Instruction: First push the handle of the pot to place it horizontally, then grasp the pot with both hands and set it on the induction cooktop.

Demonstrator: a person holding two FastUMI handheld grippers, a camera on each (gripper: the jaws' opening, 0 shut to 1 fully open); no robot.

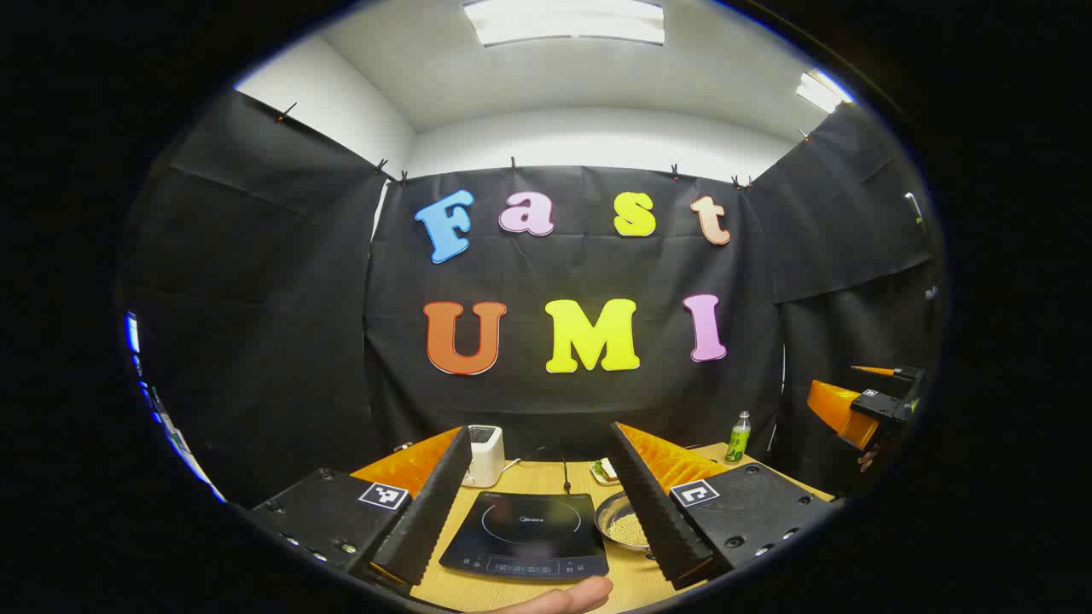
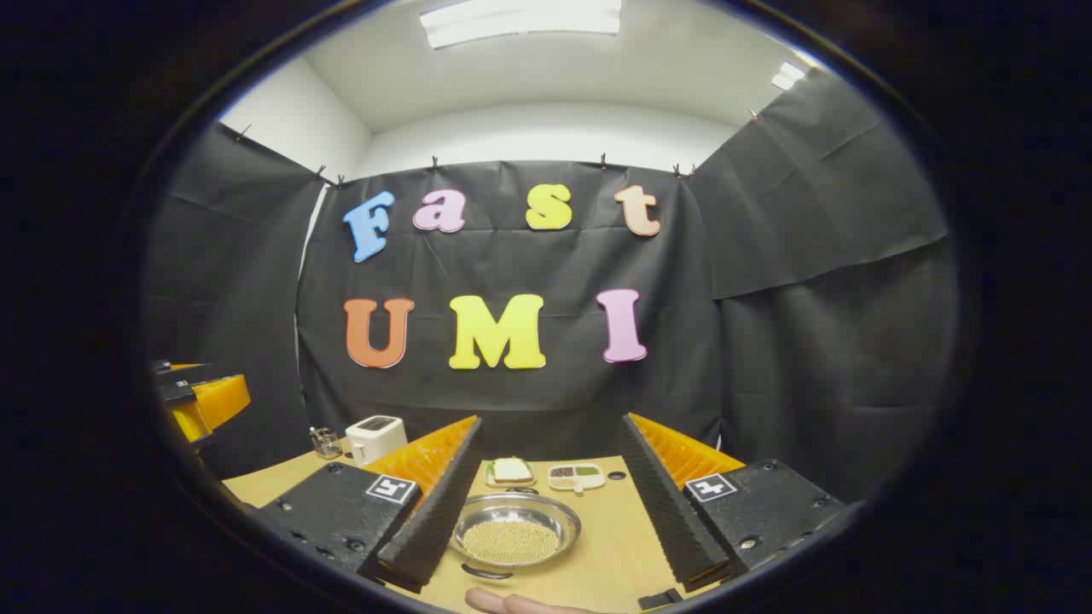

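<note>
Nothing done yet: both grippers hover wide open and empty above the table [image 2: 610, 546].

Cooktop [image 1: 526, 533] sits bare at 6 o'clock in the left gripper view, between the left gripper [image 1: 546, 512] fingers; pot [image 2: 515, 533] of grain lies beside it, between the right gripper [image 2: 550, 512] fingers, its handle [image 2: 485, 572] pointing near. Toaster [image 2: 375, 437], sandwich plate [image 2: 510, 472] and bottle [image 1: 738, 437] stand behind, clear of the path.

A: What sort of place?
B: A mock kitchen in a recording booth: black cloth walls [image 1: 256, 324], wooden tabletop [image 2: 614, 546], cooktop [image 1: 525, 533], toaster [image 2: 375, 437], ceiling light [image 1: 563, 21].
</note>
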